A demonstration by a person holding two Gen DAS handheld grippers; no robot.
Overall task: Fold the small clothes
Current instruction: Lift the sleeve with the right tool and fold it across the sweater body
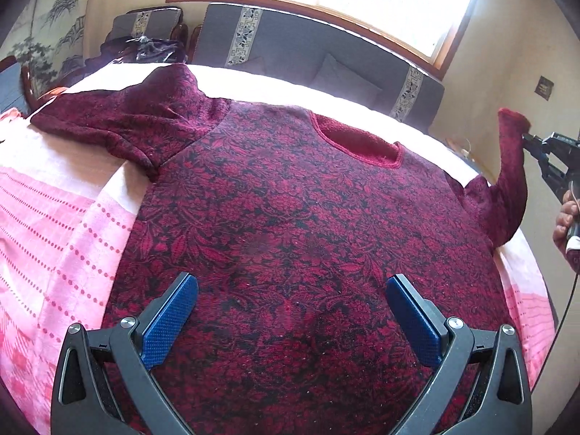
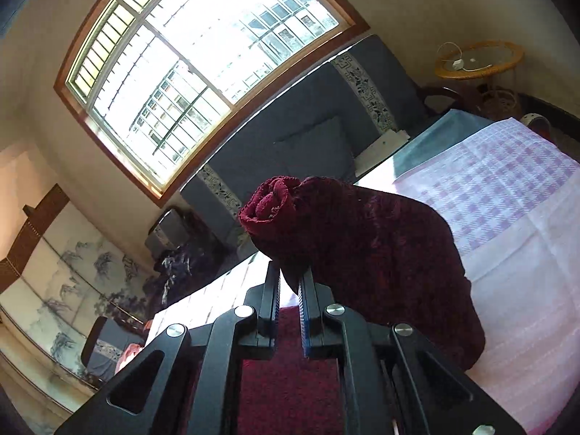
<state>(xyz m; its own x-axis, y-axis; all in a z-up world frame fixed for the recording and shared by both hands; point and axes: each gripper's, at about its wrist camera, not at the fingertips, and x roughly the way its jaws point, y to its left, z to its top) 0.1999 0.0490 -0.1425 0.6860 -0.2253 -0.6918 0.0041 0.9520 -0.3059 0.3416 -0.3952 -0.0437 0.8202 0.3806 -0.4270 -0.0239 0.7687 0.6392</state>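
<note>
Lying face-up on the bed (image 1: 54,239), the red sweater (image 1: 290,224) looks soft, thick and limp, likely to sag wherever unsupported. Right tongs (image 2: 289,282) are clamped on its right sleeve (image 1: 507,177) near the cuff, lifting it. Left tongs (image 1: 291,311) hover spread wide and empty over the body; the seams and hem look like the best places to grip.
</note>
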